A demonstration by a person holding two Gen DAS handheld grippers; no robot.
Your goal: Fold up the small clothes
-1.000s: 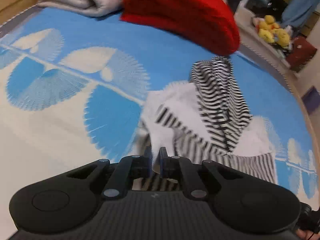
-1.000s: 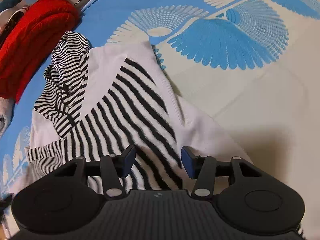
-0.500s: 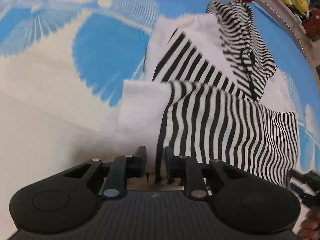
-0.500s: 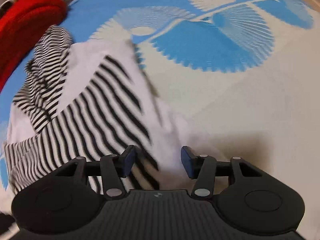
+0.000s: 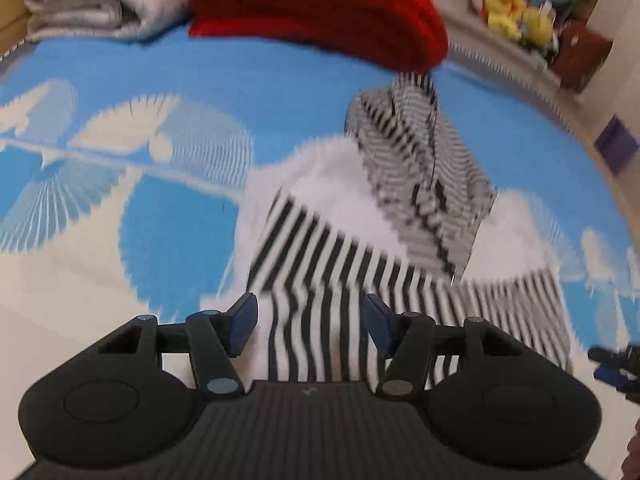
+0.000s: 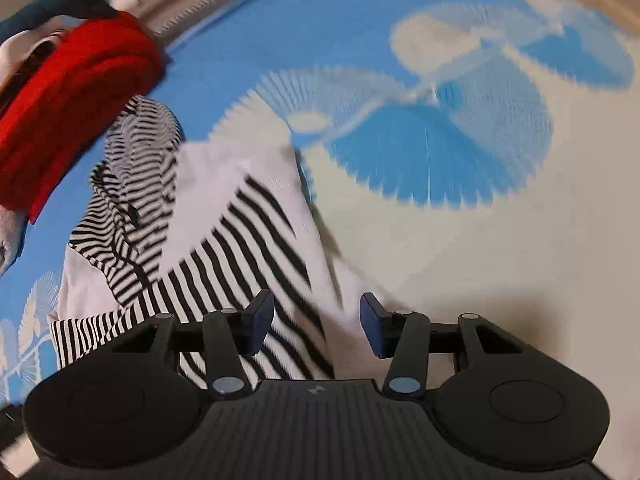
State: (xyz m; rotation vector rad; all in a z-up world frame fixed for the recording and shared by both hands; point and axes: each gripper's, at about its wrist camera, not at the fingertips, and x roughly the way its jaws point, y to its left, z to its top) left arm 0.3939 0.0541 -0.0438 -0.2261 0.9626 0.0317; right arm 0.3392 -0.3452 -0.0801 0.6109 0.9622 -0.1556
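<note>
Blue-and-cream patterned blanket covers the whole surface. Left gripper and right gripper both hang wide open, gripping nothing, right over the striped top lying flat. Further back: red knit, grey towel.

The top was white with black stripes, its hood striped more finely. The mat under it was bright blue with cream fan-shaped motifs. At 12 o'clock lay a red knit, and at 10 o'clock a pale grey towel. Both grippers were black, with dark blue pads. Yellow toys sat at 1 o'clock.
</note>
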